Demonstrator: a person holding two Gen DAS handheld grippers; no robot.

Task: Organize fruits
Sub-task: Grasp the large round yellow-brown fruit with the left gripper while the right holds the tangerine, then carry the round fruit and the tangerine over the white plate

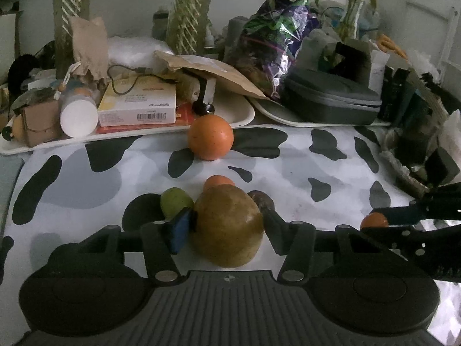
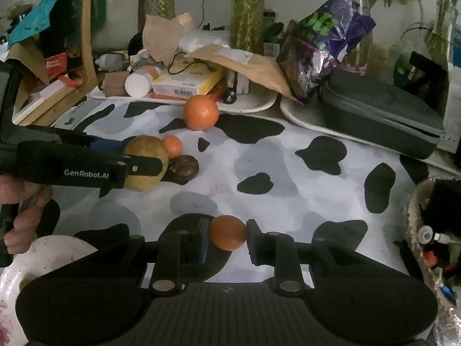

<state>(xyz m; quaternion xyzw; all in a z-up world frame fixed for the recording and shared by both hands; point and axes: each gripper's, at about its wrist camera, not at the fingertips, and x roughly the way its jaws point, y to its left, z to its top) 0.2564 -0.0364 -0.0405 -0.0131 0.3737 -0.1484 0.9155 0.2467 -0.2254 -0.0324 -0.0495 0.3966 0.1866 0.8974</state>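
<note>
My left gripper (image 1: 229,222) is shut on a large brown-yellow pear (image 1: 227,227); it also shows in the right wrist view (image 2: 145,164). Behind the pear lie a small green fruit (image 1: 174,203), a small orange fruit (image 1: 217,181) and a dark brown fruit (image 1: 262,199). A big orange (image 1: 210,137) rests further back near the tray; it also shows in the right wrist view (image 2: 200,112). My right gripper (image 2: 226,238) is shut on a small orange fruit (image 2: 227,232), low over the cow-print cloth (image 2: 288,173).
Two white trays (image 1: 236,118) piled with boxes, a bottle and bags line the back. A dark zip case (image 2: 380,115) sits back right. A floral plate (image 2: 54,248) is at lower left, a woven basket (image 2: 417,230) at right.
</note>
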